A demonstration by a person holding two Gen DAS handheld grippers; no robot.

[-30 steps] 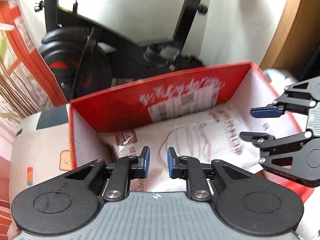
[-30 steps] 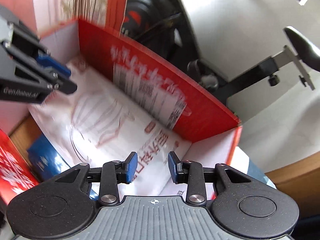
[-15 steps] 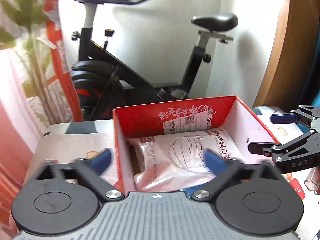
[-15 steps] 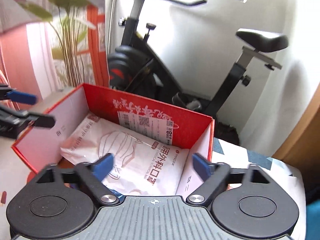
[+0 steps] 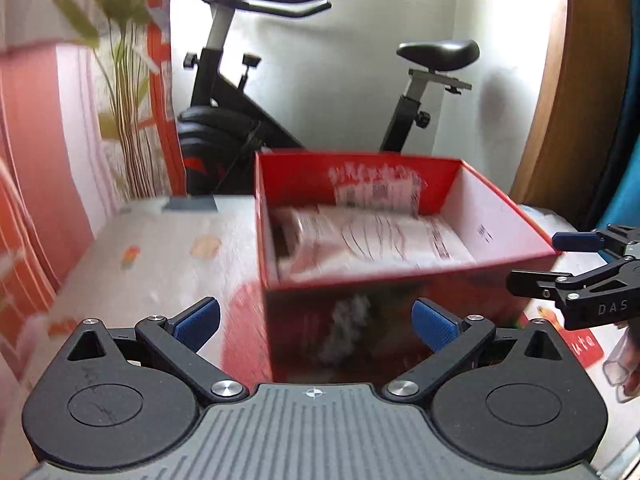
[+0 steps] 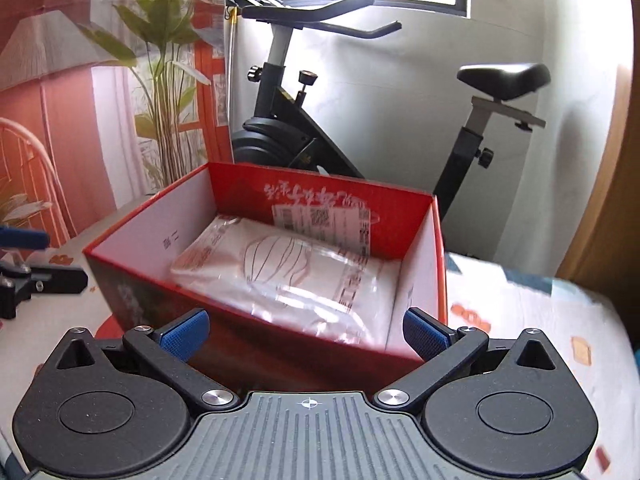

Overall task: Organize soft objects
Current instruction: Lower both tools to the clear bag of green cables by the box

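Now, box: red carton (image 6: 248, 320) open-topped, mask packet (image 6: 304, 276) inside its rim.
Left gripper (image 5: 316, 322): jaws spread, empty.
Right gripper (image 6: 306, 330): jaws just opened wide, empty, before the near wall.

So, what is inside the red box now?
Inside the red box lies a white plastic pack printed with a face mask drawing, filling most of the floor. Whatever is under the pack is covered, so I cannot tell.

We see the box (image 5: 400, 280) and its bag (image 5: 372, 240) smeared by blur from the left wrist. Print on the bag stays unreadable, and the box hides the bag's near end.
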